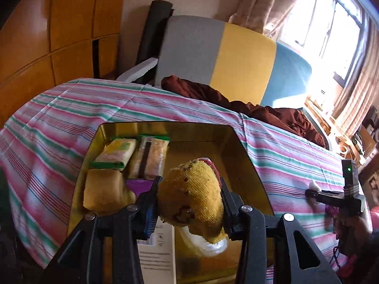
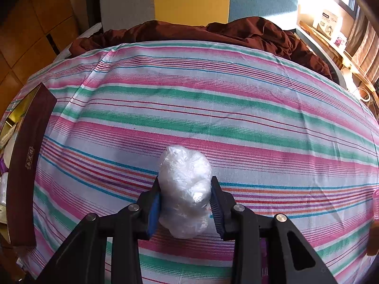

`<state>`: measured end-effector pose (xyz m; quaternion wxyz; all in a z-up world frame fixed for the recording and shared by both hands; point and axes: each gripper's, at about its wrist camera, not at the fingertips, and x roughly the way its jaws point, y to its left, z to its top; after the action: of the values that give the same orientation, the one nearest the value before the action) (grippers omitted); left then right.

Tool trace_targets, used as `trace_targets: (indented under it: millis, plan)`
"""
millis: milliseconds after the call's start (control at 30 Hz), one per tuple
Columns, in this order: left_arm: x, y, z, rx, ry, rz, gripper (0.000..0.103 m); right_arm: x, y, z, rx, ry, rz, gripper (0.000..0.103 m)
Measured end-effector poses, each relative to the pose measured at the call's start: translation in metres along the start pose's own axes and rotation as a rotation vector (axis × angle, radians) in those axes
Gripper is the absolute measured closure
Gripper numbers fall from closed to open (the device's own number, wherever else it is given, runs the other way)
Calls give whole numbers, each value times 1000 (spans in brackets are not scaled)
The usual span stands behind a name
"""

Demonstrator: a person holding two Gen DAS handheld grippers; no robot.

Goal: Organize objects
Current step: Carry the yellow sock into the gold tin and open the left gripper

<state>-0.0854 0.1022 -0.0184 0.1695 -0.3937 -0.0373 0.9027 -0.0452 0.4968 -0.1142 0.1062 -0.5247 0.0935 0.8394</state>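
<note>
In the left wrist view, the left hand-held gripper (image 1: 189,203) pinches a yellow knitted bundle (image 1: 191,194) between its two pads, a bit of white plastic showing at the bundle's lower end; the bundle hangs over an open gold tin (image 1: 246,151) that sits on a striped cloth (image 1: 71,108); inside the tin, at its far left, lie a green-edged snack packet (image 1: 117,152), a clear-wrapped packet (image 1: 151,158) just beside it, a yellow pouch (image 1: 104,189) and something purple (image 1: 138,185) nearer the camera; a white printed sheet (image 1: 156,255) lies at the tin's near end; at the right edge the right hand-held gripper (image 1: 312,195) shows over the cloth with something white at its tips.

In the right wrist view, the right hand-held gripper (image 2: 186,201) is pinching a crumpled clear plastic bag (image 2: 184,189), pads pressed on both its sides, over the striped cloth (image 2: 236,108); the tin's dark red outer wall (image 2: 28,165) stands at the left edge, well apart from the bag; a brown blanket (image 2: 213,33) lies bunched beyond the cloth.
</note>
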Motion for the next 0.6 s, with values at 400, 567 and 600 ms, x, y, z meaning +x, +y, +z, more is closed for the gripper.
trace_targets:
  millis: [400,567,600]
  plan:
    - [56,37,40,35,62,87,54,1,3,-4,-35,-13,-28,66]
    - [74,37,52,64,68,116,44,-3,8,-8,-41,-16,-33,66]
    - [74,38,53,60,66,129,35,-3,8,-8,-42,-16,-35,66]
